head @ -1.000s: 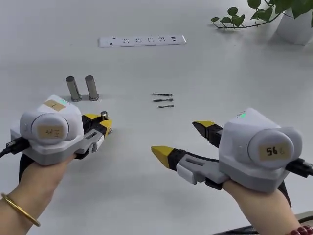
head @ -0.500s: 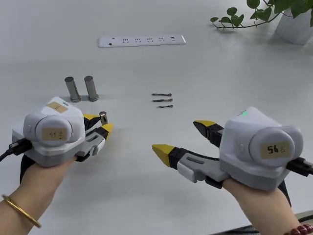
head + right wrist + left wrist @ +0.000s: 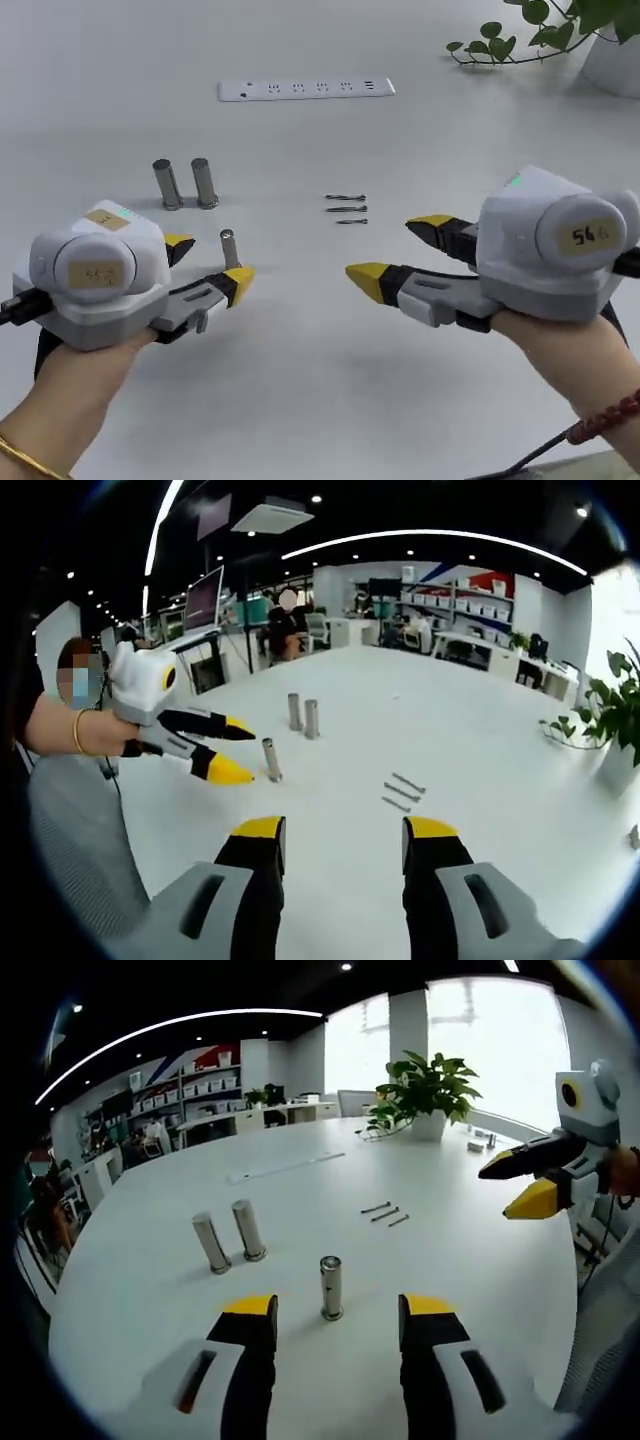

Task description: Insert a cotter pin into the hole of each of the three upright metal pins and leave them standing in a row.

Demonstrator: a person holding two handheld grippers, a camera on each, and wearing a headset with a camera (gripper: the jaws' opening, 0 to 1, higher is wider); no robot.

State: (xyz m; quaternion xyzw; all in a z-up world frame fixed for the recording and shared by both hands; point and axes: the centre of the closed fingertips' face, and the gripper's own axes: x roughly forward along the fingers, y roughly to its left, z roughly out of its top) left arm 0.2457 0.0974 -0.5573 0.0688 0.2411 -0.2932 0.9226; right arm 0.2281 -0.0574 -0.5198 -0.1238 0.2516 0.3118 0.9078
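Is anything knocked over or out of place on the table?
Nothing is knocked over or broken. One metal pin stands alone in front of the open left tongs, away from the other two metal pins, so they make no row yet. The three cotter pins lie neatly side by side.

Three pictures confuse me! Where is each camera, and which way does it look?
Head view: on the person's head, looking forward and down at the table; the left gripper, right gripper and arms show.
Left gripper view: on the left gripper, looking across the table toward the plant; its own jaws show.
Right gripper view: on the right gripper, facing the left gripper; its own jaws show.
Shared: all three see the nearest metal pin and cotter pins.
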